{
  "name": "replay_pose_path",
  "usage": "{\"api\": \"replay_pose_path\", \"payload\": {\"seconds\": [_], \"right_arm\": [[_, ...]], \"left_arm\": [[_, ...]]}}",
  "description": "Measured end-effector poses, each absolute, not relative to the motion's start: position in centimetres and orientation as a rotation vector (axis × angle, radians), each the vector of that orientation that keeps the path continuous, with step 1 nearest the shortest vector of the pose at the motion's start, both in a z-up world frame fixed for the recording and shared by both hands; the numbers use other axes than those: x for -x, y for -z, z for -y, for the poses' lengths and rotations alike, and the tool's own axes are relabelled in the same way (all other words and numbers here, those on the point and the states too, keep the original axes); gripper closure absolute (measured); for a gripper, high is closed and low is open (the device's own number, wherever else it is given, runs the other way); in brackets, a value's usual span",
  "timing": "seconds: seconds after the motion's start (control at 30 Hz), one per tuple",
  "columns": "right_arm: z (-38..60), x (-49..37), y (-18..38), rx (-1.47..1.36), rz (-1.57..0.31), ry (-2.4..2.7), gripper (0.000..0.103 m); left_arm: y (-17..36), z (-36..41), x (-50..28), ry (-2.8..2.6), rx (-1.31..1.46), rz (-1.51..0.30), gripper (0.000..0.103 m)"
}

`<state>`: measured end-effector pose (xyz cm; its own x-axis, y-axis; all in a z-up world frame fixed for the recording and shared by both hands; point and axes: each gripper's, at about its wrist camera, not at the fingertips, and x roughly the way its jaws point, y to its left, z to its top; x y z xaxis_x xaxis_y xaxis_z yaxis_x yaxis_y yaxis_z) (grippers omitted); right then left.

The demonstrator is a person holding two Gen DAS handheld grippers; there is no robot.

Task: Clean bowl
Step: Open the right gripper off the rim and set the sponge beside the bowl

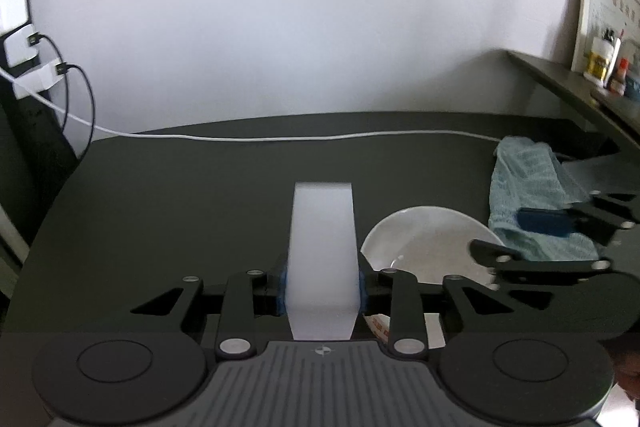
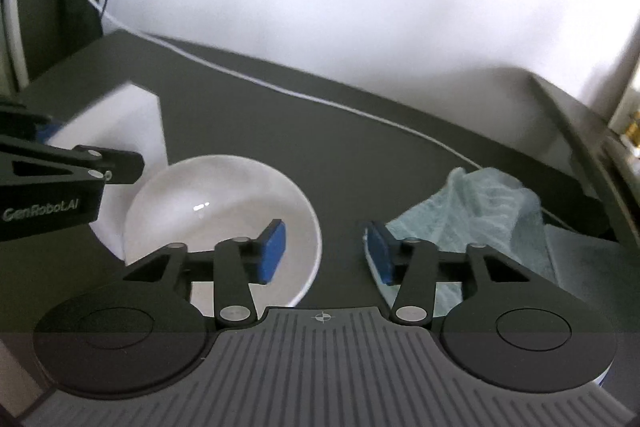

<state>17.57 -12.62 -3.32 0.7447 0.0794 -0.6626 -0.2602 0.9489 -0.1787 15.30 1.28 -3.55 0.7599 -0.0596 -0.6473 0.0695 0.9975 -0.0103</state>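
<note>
**Sponge in hand, bowl not yet wiped**

The bowl (image 2: 224, 223) is my landmark: a white, shallow dish sitting upright on the dark table (image 1: 200, 195). Its inside looks glossy, with one small glint; I can't make out any food or suds in it, so I can't tell how dirty it is.

Just to the bowl's left, my left gripper (image 1: 322, 287) is clamped on a white sponge block (image 1: 322, 247), the blue pads pressed into its two sides. In the right wrist view the sponge sits at the bowl's left rim, but whether it touches the rim I cannot tell.

Over the bowl's right edge hangs my right gripper (image 2: 326, 251), jaws spread wide with nothing between them. One blue pad (image 2: 274, 251) shows in front of the bowl's interior, the other just beside the cloth.

To the right of the bowl, close to it but apart, a pale blue-green cloth (image 2: 476, 211) lies crumpled on the table. Behind the bowl a white cable (image 2: 320, 101) runs across the table towards the chargers far off to its left.

My judgement: the work is at its start. The cleaning tool is gripped, yet the sponge is outside the bowl. What remains is steadying the bowl, scrubbing its inside, and probably drying it with the cloth.
</note>
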Motion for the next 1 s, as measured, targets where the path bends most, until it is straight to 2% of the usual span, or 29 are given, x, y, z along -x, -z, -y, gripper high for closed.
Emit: {"api": "replay_pose_path", "payload": {"seconds": [0.1,0.17,0.2,0.27,0.57,0.73,1.0], "right_arm": [[13.9,-15.6,1.8,0.222,-0.697,-0.177,0.024],[14.7,-14.1,0.9,0.186,-0.690,-0.169,0.005],[15.2,-12.9,0.3,0.161,-0.695,-0.160,0.004],[15.7,-11.6,-0.2,0.136,-0.691,-0.154,0.002],[16.9,-4.3,-1.0,0.079,-0.735,-0.160,0.000],[17.5,-2.2,-0.7,0.095,-0.748,-0.140,0.000],[17.7,-1.8,-0.4,0.093,-0.754,-0.142,0.000]], "left_arm": [[2.2,-1.5,-13.7,0.058,-0.023,-0.683,0.065],[1.2,-1.5,-12.1,0.051,-0.027,-0.673,0.057],[0.9,-1.4,-11.6,0.050,-0.027,-0.668,0.055],[0.0,-1.0,-9.6,0.046,-0.023,-0.662,0.038],[0.0,1.0,-4.0,0.073,0.018,-0.709,0.009],[0.3,1.7,-2.5,0.067,-0.017,-0.721,0.002],[0.0,1.8,-1.8,0.082,-0.028,-0.696,0.002]]}}
